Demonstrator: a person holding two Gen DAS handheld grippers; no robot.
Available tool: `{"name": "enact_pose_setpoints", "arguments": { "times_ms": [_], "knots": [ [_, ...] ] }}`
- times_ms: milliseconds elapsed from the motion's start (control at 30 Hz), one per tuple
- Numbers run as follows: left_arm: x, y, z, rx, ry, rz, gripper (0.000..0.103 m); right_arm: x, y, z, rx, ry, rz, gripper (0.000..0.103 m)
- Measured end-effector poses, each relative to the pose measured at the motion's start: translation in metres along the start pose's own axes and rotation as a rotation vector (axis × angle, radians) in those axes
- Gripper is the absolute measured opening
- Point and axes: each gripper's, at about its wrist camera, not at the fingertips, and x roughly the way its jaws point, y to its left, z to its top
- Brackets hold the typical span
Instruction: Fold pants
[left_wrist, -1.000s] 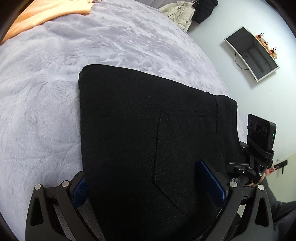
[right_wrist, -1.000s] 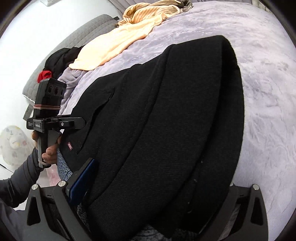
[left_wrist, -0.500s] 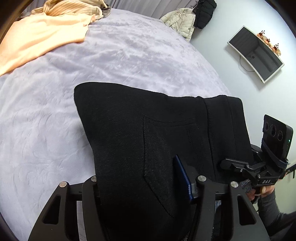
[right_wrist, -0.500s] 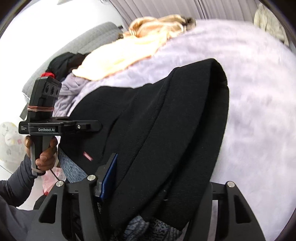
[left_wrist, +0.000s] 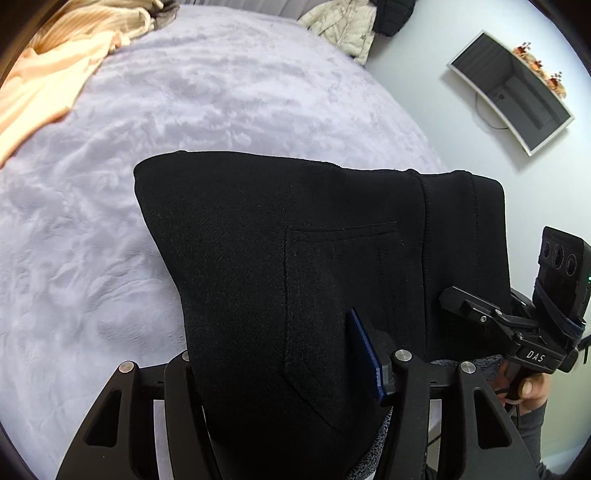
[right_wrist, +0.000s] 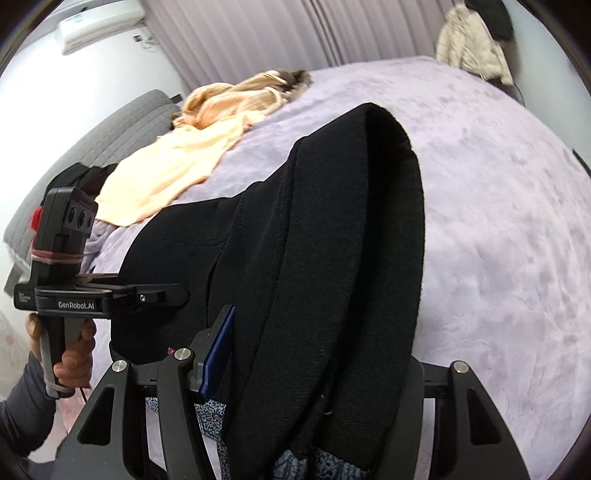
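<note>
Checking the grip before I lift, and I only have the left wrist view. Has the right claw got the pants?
Observer: Yes. The right claw is closed on the black pants, with several folded layers bunched between its fingers.
Operator: Both pads on cloth?
Observer: The blue pad presses against the fabric. The other finger is hidden under it.
Operator: What's at the head of the bed?
Observer: A grey padded headboard, with dark clothes piled against it.
</note>
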Motion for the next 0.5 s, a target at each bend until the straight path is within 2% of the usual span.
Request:
{"name": "enact_pose_setpoints", "arguments": {
  "times_ms": [133, 267, 433, 500],
  "knots": [
    [0.014, 0.004, 0.004, -0.014, 0.012, 0.020, 0.061, 0.016, -0.023, -0.001, 0.051, 0.023, -0.005, 0.063],
    [0.026, -0.009, 0.009, 0.003, 0.011, 0.056, 0.066, 0.024, -0.032, 0.000, 0.079, 0.025, 0.004, 0.066],
    [0.029, -0.012, 0.008, -0.005, -0.004, 0.111, 0.082, 0.036, -0.035, 0.001, 0.115, 0.046, -0.009, 0.071],
    [0.026, -0.010, 0.008, -0.019, -0.007, 0.123, 0.085, 0.032, -0.037, -0.001, 0.141, 0.054, -0.011, 0.078]
  ]
}}
